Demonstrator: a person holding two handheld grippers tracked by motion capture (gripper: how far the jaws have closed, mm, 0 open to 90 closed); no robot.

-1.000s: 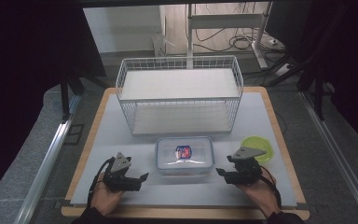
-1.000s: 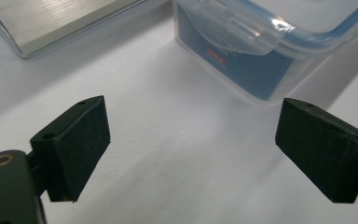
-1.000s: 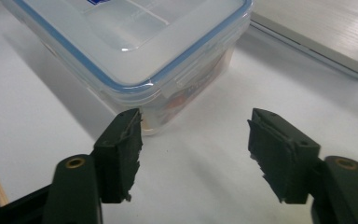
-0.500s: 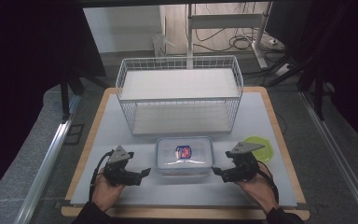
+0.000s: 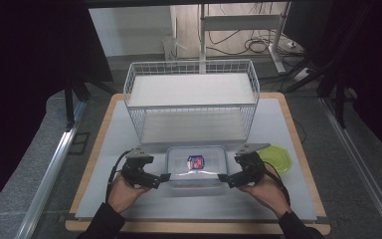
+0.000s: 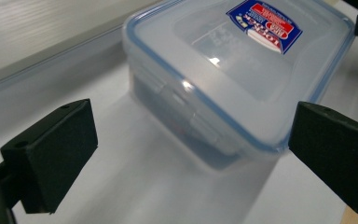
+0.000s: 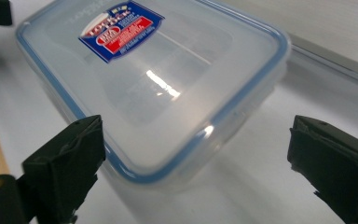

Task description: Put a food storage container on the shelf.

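Clear plastic with a blue seal round the lid: the food container [image 5: 196, 165] lies flat on the white mat [image 5: 288, 129], lid up, just in front of the white wire basket [image 5: 191, 99] and beside a green lid [image 5: 277, 158] on its right. Its long axis runs across the table, from one gripper to the other. A red, white and blue sticker [image 6: 265, 19] sits on the lid (the brand lettering is too small and blurred to read with certainty); in the high view it lies near the lid's centre.

At the container's left end, the left gripper [image 5: 163, 177] has its jaws spread wide, having just opened further, with a corner of the box between them and no pad pressing on it. At the right end, the right gripper [image 5: 222, 177] is likewise wide apart, its jaws just opened, a corner of the box between them untouched.
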